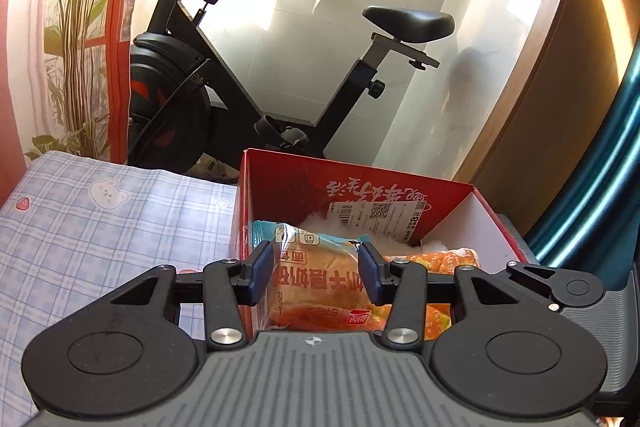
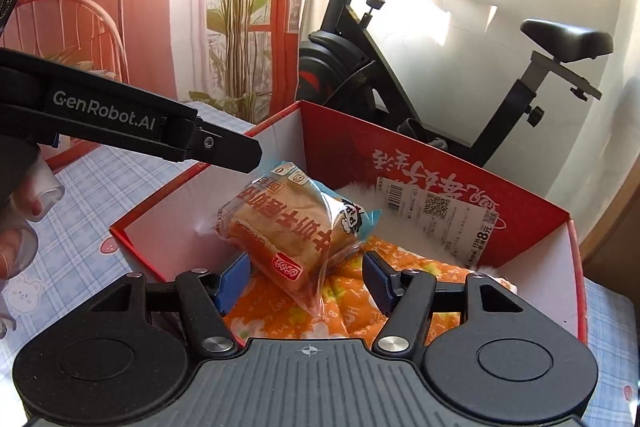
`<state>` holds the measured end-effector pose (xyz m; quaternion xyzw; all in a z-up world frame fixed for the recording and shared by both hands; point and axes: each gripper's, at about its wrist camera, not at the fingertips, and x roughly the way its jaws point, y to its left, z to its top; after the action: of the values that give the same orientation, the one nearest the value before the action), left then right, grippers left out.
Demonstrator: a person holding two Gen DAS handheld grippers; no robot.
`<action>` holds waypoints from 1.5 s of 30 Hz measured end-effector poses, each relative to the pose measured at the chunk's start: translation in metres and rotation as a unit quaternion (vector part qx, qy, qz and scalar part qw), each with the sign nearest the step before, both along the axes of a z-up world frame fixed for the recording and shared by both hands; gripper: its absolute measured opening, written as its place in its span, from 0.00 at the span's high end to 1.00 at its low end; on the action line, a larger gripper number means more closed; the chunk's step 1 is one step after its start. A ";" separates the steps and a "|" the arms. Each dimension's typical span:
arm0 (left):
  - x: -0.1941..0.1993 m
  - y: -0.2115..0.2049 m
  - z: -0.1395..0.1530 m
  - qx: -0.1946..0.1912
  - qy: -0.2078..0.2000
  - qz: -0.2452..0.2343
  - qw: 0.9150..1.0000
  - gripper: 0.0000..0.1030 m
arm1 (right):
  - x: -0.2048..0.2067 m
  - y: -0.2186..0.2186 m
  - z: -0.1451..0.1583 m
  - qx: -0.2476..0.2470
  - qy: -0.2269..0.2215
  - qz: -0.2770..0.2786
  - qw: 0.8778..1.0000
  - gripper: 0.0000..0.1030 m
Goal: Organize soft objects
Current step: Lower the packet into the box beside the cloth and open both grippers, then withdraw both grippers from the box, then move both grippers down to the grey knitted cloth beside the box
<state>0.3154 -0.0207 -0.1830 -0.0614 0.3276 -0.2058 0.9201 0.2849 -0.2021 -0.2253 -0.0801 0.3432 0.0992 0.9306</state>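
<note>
Hanging over the red box point(image 2: 420, 163), the bread packet point(image 2: 288, 227) sits tilted, one sealed end up by the tip of the left gripper point(image 2: 240, 157), lower corner touching the orange cloth point(image 2: 340, 307) already inside. Left gripper's own view point(image 1: 316, 273): blue pads wide apart either side of the packet; whether they pinch the wrapper I cannot tell. Right gripper point(image 2: 306, 277) jaws stand wide open, holding nothing, low over the cloth. White fluffy item point(image 2: 356, 193) at the back of the box.

Risks, as judged: packet topples sideways and lands on edge; thin wrapper snags a pad when pulled away; right gripper bumps the packet.
</note>
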 end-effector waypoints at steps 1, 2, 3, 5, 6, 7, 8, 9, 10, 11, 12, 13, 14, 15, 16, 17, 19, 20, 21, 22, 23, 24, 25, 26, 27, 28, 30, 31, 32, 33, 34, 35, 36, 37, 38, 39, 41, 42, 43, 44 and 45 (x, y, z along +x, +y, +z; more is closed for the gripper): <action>-0.006 -0.001 0.002 0.004 -0.003 0.000 1.000 0.53 | -0.007 -0.002 0.004 0.003 -0.005 -0.002 1.000 0.43; -0.013 -0.001 0.005 0.008 -0.006 0.001 1.000 0.52 | -0.013 -0.004 0.007 0.007 -0.009 -0.005 1.000 0.43; -0.019 -0.001 0.007 0.010 -0.009 0.002 1.000 0.52 | -0.021 -0.007 0.010 0.014 -0.014 -0.009 1.000 0.44; -0.033 0.000 0.011 0.008 -0.013 0.002 1.000 0.52 | -0.036 -0.014 0.017 0.031 -0.022 -0.017 0.999 0.44; -0.039 0.001 0.012 0.007 -0.015 0.002 1.000 0.52 | -0.044 -0.017 0.020 0.037 -0.026 -0.021 0.999 0.44; -0.047 0.002 0.013 0.007 -0.017 0.001 1.000 0.52 | -0.053 -0.019 0.024 0.042 -0.033 -0.026 0.998 0.44; -0.054 0.003 0.014 0.007 -0.020 0.002 1.000 0.52 | -0.061 -0.022 0.026 0.044 -0.039 -0.030 0.998 0.44; -0.060 0.004 0.015 0.008 -0.021 0.001 1.000 0.52 | -0.071 -0.025 0.028 0.046 -0.046 -0.033 0.997 0.44; -0.068 0.003 0.014 0.010 -0.022 0.001 1.000 0.52 | -0.079 -0.027 0.030 0.050 -0.051 -0.038 0.997 0.44; -0.074 0.003 0.014 0.013 -0.023 0.001 1.000 0.52 | -0.089 -0.030 0.032 0.055 -0.057 -0.042 0.996 0.44; -0.080 0.003 0.014 0.016 -0.023 0.001 1.000 0.52 | -0.097 -0.032 0.033 0.060 -0.061 -0.046 0.995 0.44; -0.087 0.002 0.013 0.019 -0.024 0.001 1.000 0.52 | -0.104 -0.033 0.034 0.063 -0.065 -0.049 0.995 0.44; -0.094 0.002 0.013 0.022 -0.025 0.002 0.999 0.52 | -0.114 -0.035 0.035 0.065 -0.071 -0.053 0.994 0.44; -0.099 0.001 0.012 0.025 -0.026 0.001 0.999 0.52 | -0.121 -0.036 0.035 0.067 -0.073 -0.056 0.993 0.44; -0.106 0.001 0.011 0.024 -0.025 0.002 0.999 0.52 | -0.130 -0.036 0.034 0.068 -0.076 -0.059 0.993 0.44; -0.111 0.003 0.011 0.019 -0.023 0.004 1.000 0.52 | -0.139 -0.037 0.033 0.067 -0.078 -0.064 0.993 0.45; -0.122 0.004 0.007 0.011 -0.018 0.005 1.000 0.52 | -0.156 -0.038 0.028 0.072 -0.079 -0.070 0.992 0.45; -0.127 0.005 0.005 0.011 -0.017 0.008 1.000 0.52 | -0.165 -0.039 0.024 0.078 -0.075 -0.073 0.991 0.45; -0.132 0.005 0.003 0.012 -0.016 0.010 1.000 0.52 | -0.171 -0.039 0.020 0.082 -0.072 -0.075 0.991 0.45; -0.138 0.005 -0.001 0.014 -0.015 0.010 1.000 0.52 | -0.179 -0.038 0.015 0.085 -0.066 -0.078 0.991 0.45; -0.143 0.005 -0.004 0.016 -0.013 0.010 1.000 0.52 | -0.185 -0.037 0.010 0.086 -0.062 -0.080 0.991 0.45; -0.147 0.005 -0.006 0.019 -0.011 0.010 1.000 0.52 | -0.190 -0.036 0.006 0.086 -0.058 -0.082 0.991 0.45; -0.154 0.005 -0.010 0.021 -0.007 0.010 1.000 0.52 | -0.197 -0.033 0.001 0.086 -0.054 -0.083 0.991 0.45; -0.159 0.006 -0.013 0.023 -0.005 0.010 1.000 0.52 | -0.202 -0.031 -0.002 0.088 -0.052 -0.083 0.991 0.45; -0.163 0.007 -0.016 0.024 -0.001 0.009 1.000 0.52 | -0.207 -0.028 -0.005 0.092 -0.049 -0.082 0.991 0.45; -0.168 0.009 -0.019 0.025 0.003 0.009 1.000 0.52 | -0.211 -0.026 -0.008 0.096 -0.046 -0.082 0.991 0.45; -0.175 0.013 -0.026 0.025 0.012 0.010 1.000 0.52 | -0.219 -0.021 -0.011 0.102 -0.040 -0.080 0.991 0.45; -0.180 0.016 -0.032 0.026 0.017 0.011 0.999 0.52 | -0.224 -0.017 -0.012 0.101 -0.037 -0.078 0.991 0.45; -0.184 0.018 -0.037 0.029 0.022 0.012 0.999 0.52 | -0.228 -0.014 -0.013 0.098 -0.035 -0.077 0.992 0.45; -0.187 0.019 -0.042 0.032 0.028 0.013 0.999 0.52 | -0.232 -0.011 -0.014 0.094 -0.033 -0.076 0.992 0.45; -0.191 0.021 -0.049 0.035 0.035 0.012 0.999 0.52 | -0.235 -0.008 -0.015 0.091 -0.030 -0.075 0.993 0.45; -0.195 0.022 -0.054 0.037 0.042 0.012 0.998 0.52 | -0.240 -0.006 -0.016 0.088 -0.026 -0.075 0.993 0.45; -0.197 0.024 -0.058 0.037 0.047 0.013 0.998 0.52 | -0.245 -0.005 -0.018 0.084 -0.022 -0.076 0.993 0.45; -0.200 0.027 -0.062 0.036 0.054 0.015 0.998 0.52 | -0.250 -0.004 -0.020 0.081 -0.015 -0.078 0.994 0.45; -0.203 0.031 -0.066 0.032 0.059 0.019 0.998 0.52 | -0.256 -0.003 -0.023 0.079 -0.008 -0.080 0.994 0.45; -0.205 0.034 -0.067 0.029 0.060 0.021 0.998 0.52 | -0.262 -0.003 -0.027 0.077 0.001 -0.083 0.994 0.45; -0.207 0.038 -0.067 0.026 0.058 0.027 0.998 0.52 | -0.273 -0.002 -0.037 0.069 0.021 -0.088 0.993 0.45; -0.207 0.039 -0.067 0.026 0.057 0.029 0.998 0.52 | -0.277 -0.001 -0.040 0.065 0.030 -0.090 0.993 0.45; -0.208 0.040 -0.068 0.026 0.056 0.030 0.998 0.52 | -0.282 -0.001 -0.045 0.060 0.039 -0.091 0.993 0.44; -0.208 0.040 -0.069 0.027 0.056 0.030 0.998 0.52 | -0.285 0.000 -0.049 0.057 0.047 -0.092 0.993 0.44; -0.208 0.039 -0.071 0.029 0.058 0.030 0.997 0.52 | -0.287 0.000 -0.052 0.054 0.055 -0.093 0.993 0.44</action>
<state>0.1069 0.0187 -0.2538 -0.0564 0.3840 -0.1652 0.9067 -0.0024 -0.2018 -0.2770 0.0080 0.3941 0.0348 0.9184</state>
